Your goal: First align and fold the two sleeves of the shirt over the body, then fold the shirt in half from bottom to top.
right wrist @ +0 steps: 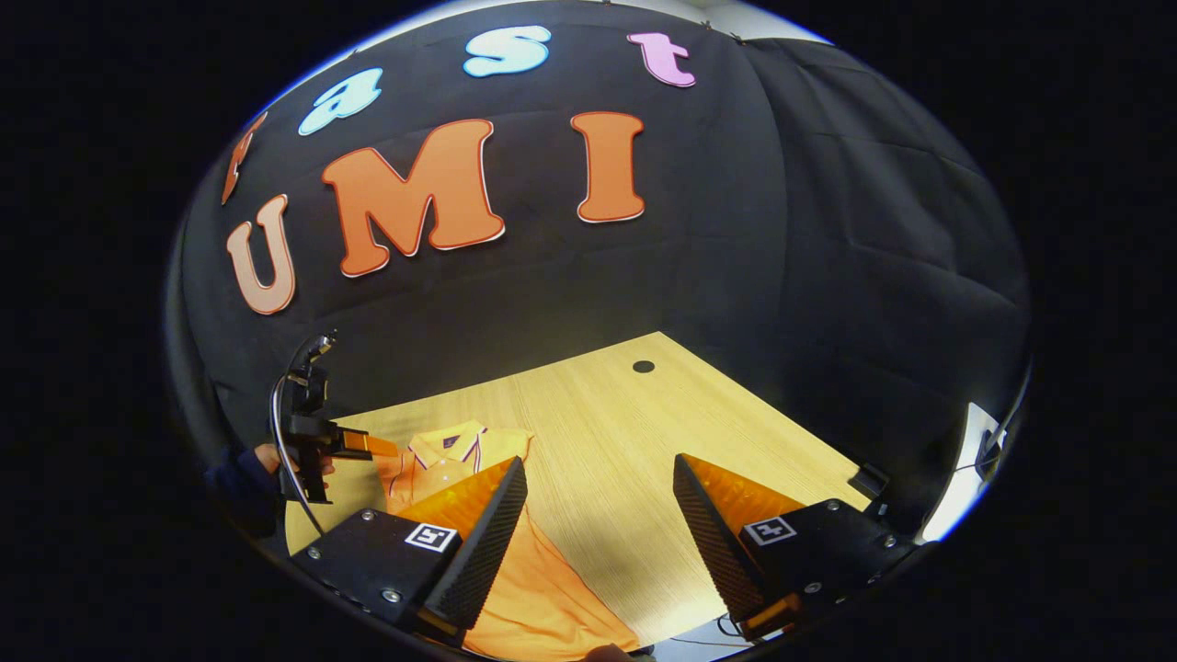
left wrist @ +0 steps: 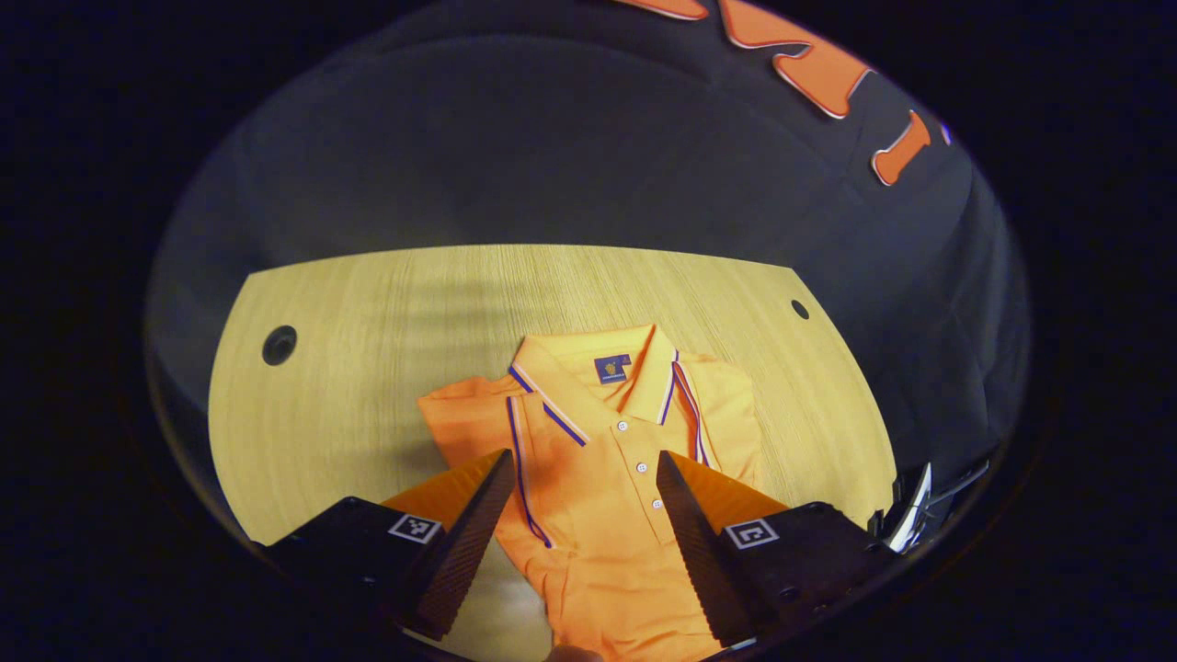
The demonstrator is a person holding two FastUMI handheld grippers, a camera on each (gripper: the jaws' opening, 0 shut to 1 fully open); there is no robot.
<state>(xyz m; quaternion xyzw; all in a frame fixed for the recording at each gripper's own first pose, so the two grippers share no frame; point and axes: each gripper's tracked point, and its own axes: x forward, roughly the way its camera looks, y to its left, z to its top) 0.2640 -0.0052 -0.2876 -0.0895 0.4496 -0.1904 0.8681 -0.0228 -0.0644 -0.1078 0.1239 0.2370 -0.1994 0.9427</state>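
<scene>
In the left gripper view the left gripper (left wrist: 585, 515) is held with its jaws spread wide, nothing pinched between them, hovering above the shirt (left wrist: 607, 478). Between the jaws the button placket and the striped collar (left wrist: 598, 368) are seen, the collar pointing away toward the far edge of the tabletop (left wrist: 368, 313). The shirt lies flat, front up, near the middle of the tabletop, and both sleeves are seen already turned in over the body: a trimmed sleeve edge runs down the chest on one side, another beside the collar on the other (the outline is now a narrow rectangle).

In the right gripper view the right gripper (right wrist: 599, 524) is likewise held spread and empty, over bare wood just beside the shirt's lower side (right wrist: 533, 588). Farther off, the other gripper (right wrist: 354, 444) is seen in a hand (right wrist: 276, 464), above the collar end.

The sleeve step is therefore judged complete, and the bottom-to-top fold is judged the step in hand, not yet begun. For the next move, both grippers would need to be brought down to the hem, one at each bottom corner, the jaws closed on the cloth there, and the hem lifted and carried over toward the collar so that the edges meet squarely. The hem itself lies at the very bottom of both views and is hard to make out.
</scene>
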